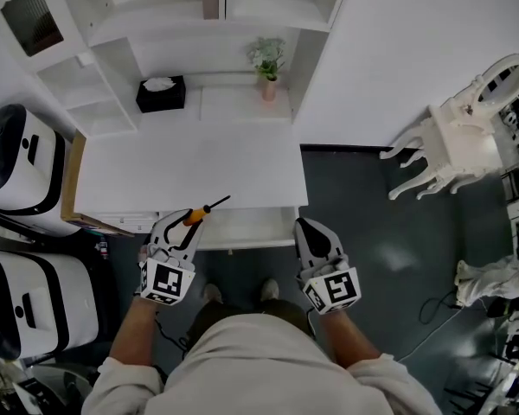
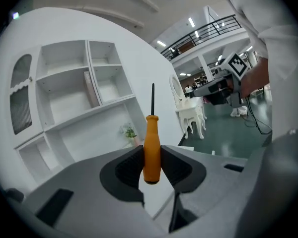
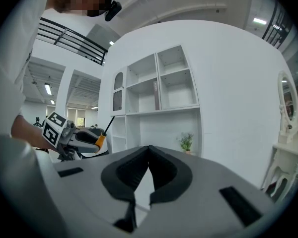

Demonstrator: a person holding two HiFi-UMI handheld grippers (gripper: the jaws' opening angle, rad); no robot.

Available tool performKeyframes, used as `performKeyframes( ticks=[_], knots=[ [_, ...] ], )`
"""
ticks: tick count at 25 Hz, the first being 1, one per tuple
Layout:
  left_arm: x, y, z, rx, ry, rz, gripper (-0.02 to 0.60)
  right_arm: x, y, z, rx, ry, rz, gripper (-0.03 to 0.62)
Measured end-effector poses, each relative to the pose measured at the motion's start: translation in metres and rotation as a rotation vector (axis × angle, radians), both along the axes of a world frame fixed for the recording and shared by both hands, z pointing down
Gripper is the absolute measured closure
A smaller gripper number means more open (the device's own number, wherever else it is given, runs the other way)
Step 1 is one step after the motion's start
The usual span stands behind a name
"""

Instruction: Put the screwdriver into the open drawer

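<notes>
A person stands at a white counter, seen from above, with a hand-held claw in each hand. The left claw is clamped on the orange handle of a screwdriver. Its pads press the handle from both sides (the left gripper view shows the handle upright between them, its butt end just below the pads). The thin black shaft points away from the person and to the right, its tip over the counter's near edge. Just right of the handle, an open drawer juts out from under that near edge, white inside. The screwdriver is held in the air and is not yet in the drawer.

The right claw hovers near the drawer's right end. Its jaws meet at the tips and hold nothing.

At the far side of the counter rises a white shelf unit. A black tissue box sits in it at the left, and a small potted plant stands to the right of the box. A white chair is on the dark floor, well to the right of the counter.
</notes>
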State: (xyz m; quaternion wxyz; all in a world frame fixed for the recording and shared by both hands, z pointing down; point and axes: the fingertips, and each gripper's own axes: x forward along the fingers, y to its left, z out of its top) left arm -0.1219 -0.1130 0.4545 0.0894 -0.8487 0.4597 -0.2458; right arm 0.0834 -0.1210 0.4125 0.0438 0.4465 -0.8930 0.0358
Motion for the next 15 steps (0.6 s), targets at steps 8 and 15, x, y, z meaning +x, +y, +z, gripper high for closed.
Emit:
performKeyframes(
  ticks=[8, 15],
  knots=[
    [0.014, -0.011, 0.032, -0.026, -0.204, 0.072, 0.472, 0.011, -0.006, 0.008, -0.016, -0.005, 0.018, 0.591],
    [0.012, -0.016, 0.062, -0.078, -0.309, 0.099, 0.472, 0.016, -0.012, 0.012, -0.025, -0.007, 0.026, 0.591]
  ],
)
